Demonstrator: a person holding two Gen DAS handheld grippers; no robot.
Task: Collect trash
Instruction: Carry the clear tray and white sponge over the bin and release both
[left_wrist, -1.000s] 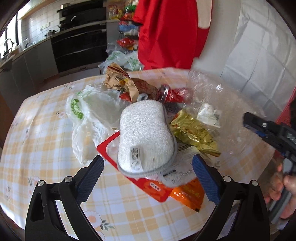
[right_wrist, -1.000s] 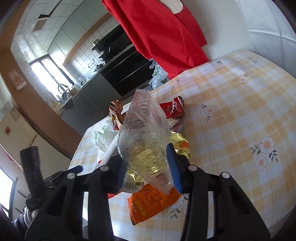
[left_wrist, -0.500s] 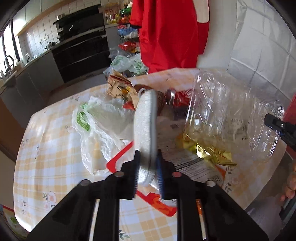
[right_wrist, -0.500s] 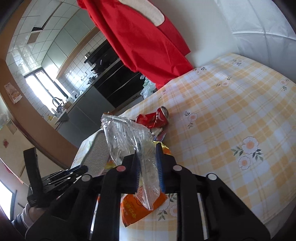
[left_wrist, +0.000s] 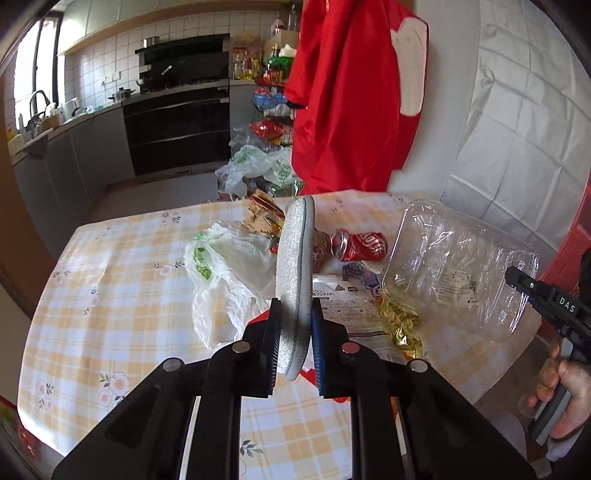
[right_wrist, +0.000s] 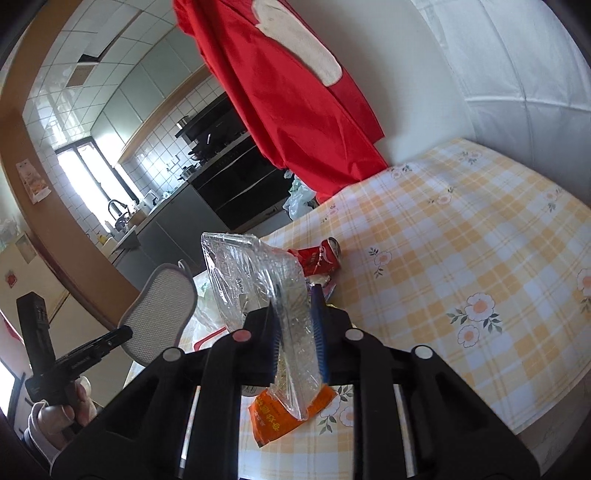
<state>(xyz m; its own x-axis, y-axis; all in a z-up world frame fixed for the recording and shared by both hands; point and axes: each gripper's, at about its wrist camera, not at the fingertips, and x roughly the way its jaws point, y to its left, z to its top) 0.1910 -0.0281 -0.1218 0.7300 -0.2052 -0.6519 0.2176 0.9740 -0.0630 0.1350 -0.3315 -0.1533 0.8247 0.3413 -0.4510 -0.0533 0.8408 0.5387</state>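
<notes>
Two grips: fuzzy oval sponge (left_wrist: 293, 266), crinkly clear tray (right_wrist: 258, 280)

Can (left_wrist: 360, 244) behind bag (left_wrist: 229, 273) on table (left_wrist: 110, 295)

Left gripper (left_wrist: 295, 332) clamped sponge (left_wrist: 293, 266); right gripper (right_wrist: 297, 332) clamped tray (right_wrist: 255, 280); both lifted

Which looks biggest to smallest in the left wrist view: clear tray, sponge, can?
1. Clear tray, held up near the camera, so its lead may be inflated.
2. Sponge, seen edge-on and closest to the camera, so unsure against the tray.
3. Can, clearly smallest.
</notes>
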